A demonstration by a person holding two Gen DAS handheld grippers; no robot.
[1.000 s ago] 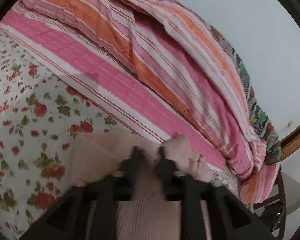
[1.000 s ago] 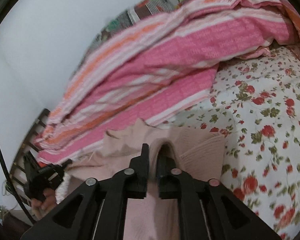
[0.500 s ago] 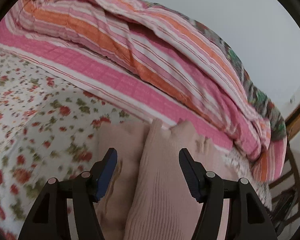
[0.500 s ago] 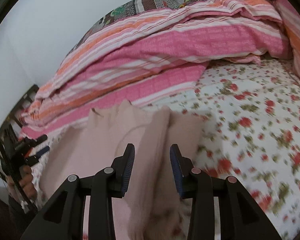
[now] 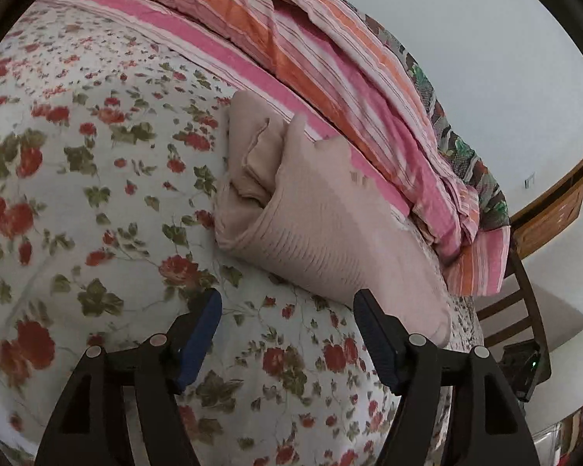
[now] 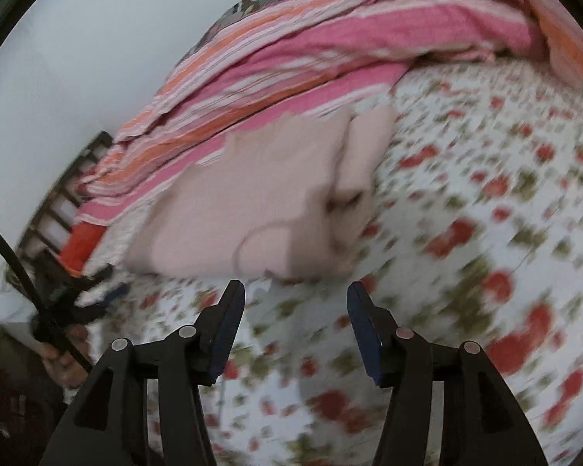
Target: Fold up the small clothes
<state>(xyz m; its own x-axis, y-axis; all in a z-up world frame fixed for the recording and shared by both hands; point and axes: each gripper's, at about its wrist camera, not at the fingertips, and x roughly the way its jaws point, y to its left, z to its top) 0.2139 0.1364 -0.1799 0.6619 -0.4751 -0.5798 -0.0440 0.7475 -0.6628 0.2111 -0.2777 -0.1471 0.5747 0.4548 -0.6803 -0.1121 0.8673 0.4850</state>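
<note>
Nearest me, L wrist view: left gripper (image 5: 287, 310) w/ jaws spread, nothing between the blue pads (image 5: 198, 334), only floral bedsheet (image 5: 97, 194) under the gap. Its jaws have just been opening, and they're clear of the cloth, so it's released. R wrist view, same story: right gripper (image 6: 295, 303) spread apart over the sheet (image 6: 486, 213), jaws just been opening too, nothing between them, not touching the garment. That pic is blurred, esp. the flower print.

Just past both sets of fingertips lies the folded pink knit sweater (image 5: 322, 225), flat on the bedsheet, ribbed layer on top, a smoother pink fold tucked at its left end in the L view. In the R view the sweater (image 6: 260, 202) sits ahead of the fingertips, folded into a rough rectangle, edges soft from blur. Its far edge lies against the striped pink-orange quilt (image 5: 330, 70), which is heaped along the back of the bed.

Lower left of the R view I can make out a hand (image 6: 64, 365) on a dark gripper body. Beyond the quilt: plain pale wall (image 5: 486, 58), a wooden chair (image 5: 517, 303) at the bed's right end in the L view
</note>
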